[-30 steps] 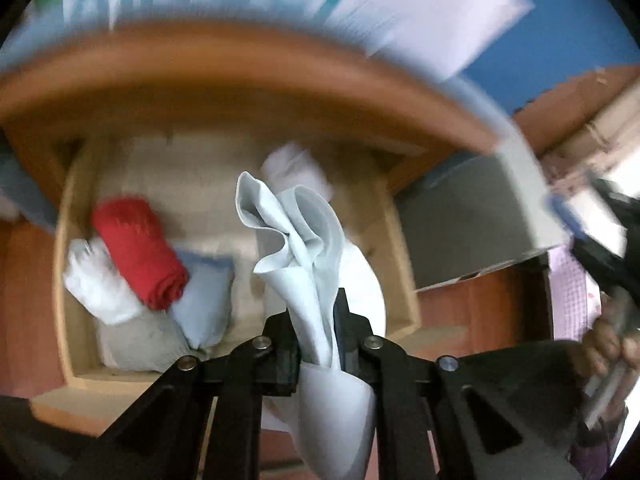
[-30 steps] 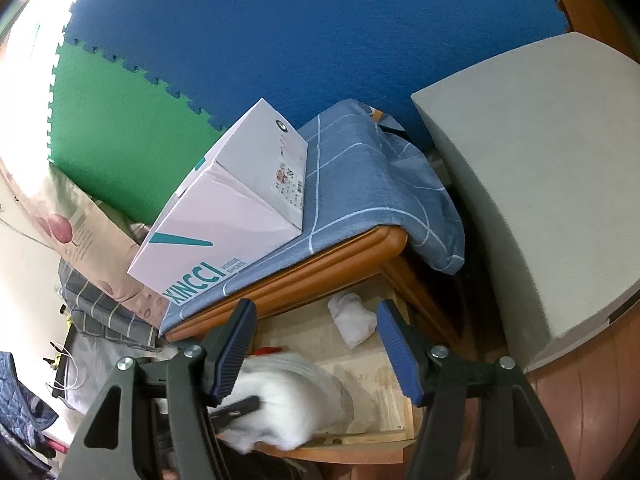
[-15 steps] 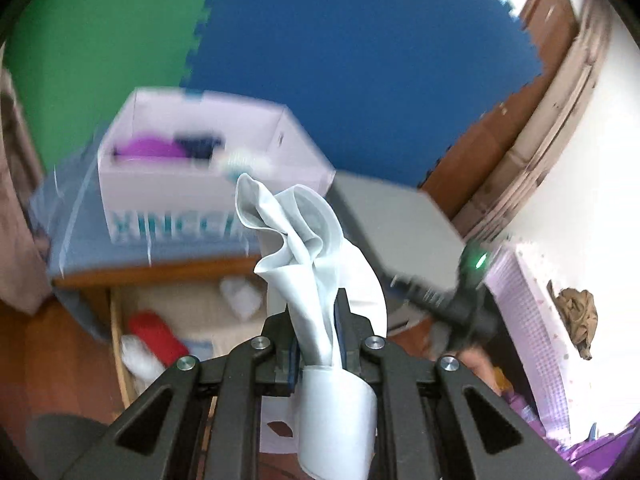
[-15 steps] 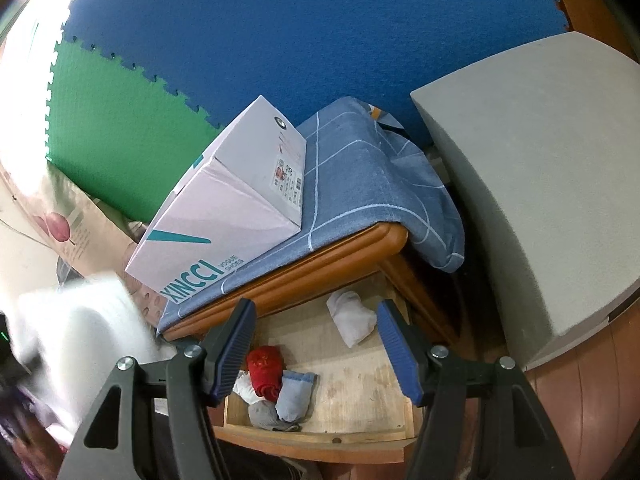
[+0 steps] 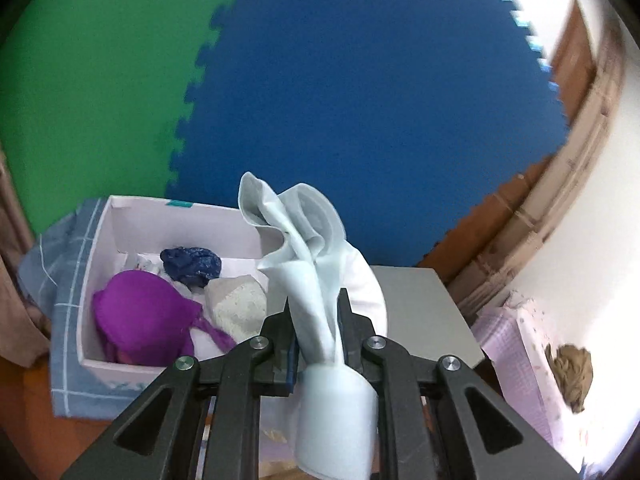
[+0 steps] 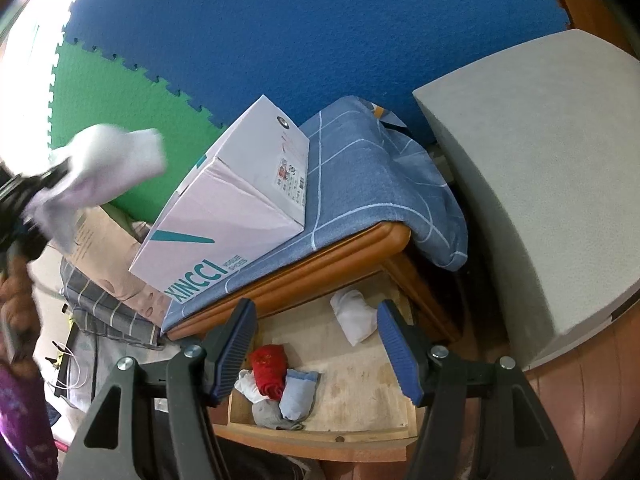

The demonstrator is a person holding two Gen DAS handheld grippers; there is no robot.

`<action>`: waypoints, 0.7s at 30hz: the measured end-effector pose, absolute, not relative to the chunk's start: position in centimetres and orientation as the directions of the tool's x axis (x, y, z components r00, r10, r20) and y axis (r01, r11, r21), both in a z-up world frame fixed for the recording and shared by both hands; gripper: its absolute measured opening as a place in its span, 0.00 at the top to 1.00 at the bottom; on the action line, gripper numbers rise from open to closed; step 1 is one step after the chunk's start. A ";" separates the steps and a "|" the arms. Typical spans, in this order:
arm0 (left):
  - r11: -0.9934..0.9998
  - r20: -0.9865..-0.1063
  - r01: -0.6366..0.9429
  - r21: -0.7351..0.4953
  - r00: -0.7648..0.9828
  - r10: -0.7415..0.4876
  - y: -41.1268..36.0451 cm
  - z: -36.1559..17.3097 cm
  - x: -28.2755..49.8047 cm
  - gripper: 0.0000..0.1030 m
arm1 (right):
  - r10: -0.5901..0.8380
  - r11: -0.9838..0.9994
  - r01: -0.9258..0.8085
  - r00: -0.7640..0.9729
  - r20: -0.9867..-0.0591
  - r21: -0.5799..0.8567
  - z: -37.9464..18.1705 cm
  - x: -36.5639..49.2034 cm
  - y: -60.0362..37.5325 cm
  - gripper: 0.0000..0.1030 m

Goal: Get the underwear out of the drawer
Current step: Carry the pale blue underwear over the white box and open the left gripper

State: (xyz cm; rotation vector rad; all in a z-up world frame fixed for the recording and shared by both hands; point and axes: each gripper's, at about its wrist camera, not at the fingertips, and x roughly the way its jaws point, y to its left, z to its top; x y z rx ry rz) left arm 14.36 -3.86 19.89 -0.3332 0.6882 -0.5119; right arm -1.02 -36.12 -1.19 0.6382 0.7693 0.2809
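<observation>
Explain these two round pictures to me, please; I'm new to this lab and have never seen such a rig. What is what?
There is no robot: a person holds one set of tongs in each hand, each with a wide-angle camera looking along its fingers. The left tongs are shut on a pale blue garment, lifted above a white box of clothes. The right tongs stand open and empty over the open wooden drawer, where a red roll, a light blue piece and a white bundle lie.
</observation>
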 end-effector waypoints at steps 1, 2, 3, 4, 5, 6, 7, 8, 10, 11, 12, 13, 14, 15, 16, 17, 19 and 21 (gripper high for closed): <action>0.825 -0.522 0.327 -0.462 0.652 -0.551 -4.0 19.4 15.5 0.87 | 0.460 0.777 -0.010 0.693 -0.556 0.629 -1.2 -1.0 -36.1 0.38; 0.827 -0.531 0.317 -0.465 0.648 -0.547 -4.3 18.8 16.6 0.87 | 0.462 0.776 -0.011 0.692 -0.555 0.631 -1.2 -1.0 -36.1 0.38; 0.833 -0.540 0.304 -0.463 0.648 -0.537 -4.6 18.1 17.8 0.87 | 0.464 0.775 -0.012 0.691 -0.555 0.632 -1.2 -1.0 -36.1 0.38; 0.835 -0.545 0.296 -0.464 0.648 -0.532 -4.8 17.5 18.5 0.87 | 0.466 0.774 -0.014 0.689 -0.554 0.634 -1.2 -0.9 -36.1 0.38; 0.837 -0.550 0.289 -0.465 0.646 -0.529 -5.1 17.1 19.3 0.87 | 0.468 0.773 -0.015 0.688 -0.554 0.634 -1.3 -1.0 -36.1 0.38; 0.841 -0.557 0.279 -0.465 0.646 -0.522 -5.4 16.4 20.1 0.87 | 0.470 0.772 -0.016 0.687 -0.554 0.635 -1.3 -0.9 -36.1 0.38; 0.840 -0.559 0.274 -0.467 0.644 -0.522 -5.7 16.0 20.7 0.87 | 0.473 0.772 -0.018 0.686 -0.554 0.636 -1.3 -0.9 -36.1 0.38; 0.840 -0.562 0.272 -0.469 0.641 -0.522 -6.2 15.5 21.6 0.87 | 0.475 0.771 -0.020 0.685 -0.553 0.637 -1.3 -0.9 -36.1 0.38; 0.844 -0.570 0.261 -0.470 0.640 -0.515 -6.7 14.9 22.8 0.87 | 0.478 0.771 -0.024 0.682 -0.554 0.636 -1.3 -0.9 -36.0 0.38; 0.843 -0.572 0.252 -0.475 0.639 -0.514 -7.0 14.5 23.6 0.87 | 0.480 0.771 -0.025 0.680 -0.554 0.636 -1.3 -0.8 -36.0 0.38; 0.845 -0.577 0.244 -0.476 0.639 -0.509 -7.1 14.3 24.3 0.87 | 0.482 0.770 -0.027 0.678 -0.555 0.637 -1.4 -0.8 -36.0 0.38; 0.849 -0.585 0.233 -0.474 0.638 -0.501 -7.3 14.0 24.8 0.87 | 0.484 0.770 -0.027 0.675 -0.556 0.637 -1.4 -0.8 -35.9 0.38; 0.854 -0.595 0.216 -0.473 0.637 -0.490 -7.4 13.5 25.6 0.87 | 0.485 0.770 -0.028 0.674 -0.557 0.637 -1.4 -0.8 -35.9 0.38; 0.855 -0.604 0.202 -0.478 0.631 -0.487 -7.6 13.2 26.2 0.87 | 0.486 0.771 -0.030 0.673 -0.557 0.637 -1.4 -0.7 -35.9 0.38; 0.853 -0.613 0.190 -0.485 0.622 -0.487 -7.6 12.7 26.8 0.86 | 0.487 0.771 -0.031 0.672 -0.557 0.636 -1.4 -0.7 -35.9 0.38; 0.854 -0.628 0.178 -0.489 0.608 -0.486 -7.8 12.0 27.4 0.85 | 0.488 0.771 -0.032 0.671 -0.558 0.636 -1.5 -0.7 -35.9 0.38; 0.856 -0.652 0.162 -0.491 0.583 -0.484 -8.1 11.1 28.4 0.79 | 0.491 0.770 -0.032 0.668 -0.560 0.637 -1.5 -0.7 -35.9 0.38; 0.858 -0.673 0.147 -0.492 0.562 -0.482 -8.4 10.1 29.1 0.74 | 0.494 0.770 -0.033 0.664 -0.562 0.638 -1.6 -0.7 -35.8 0.38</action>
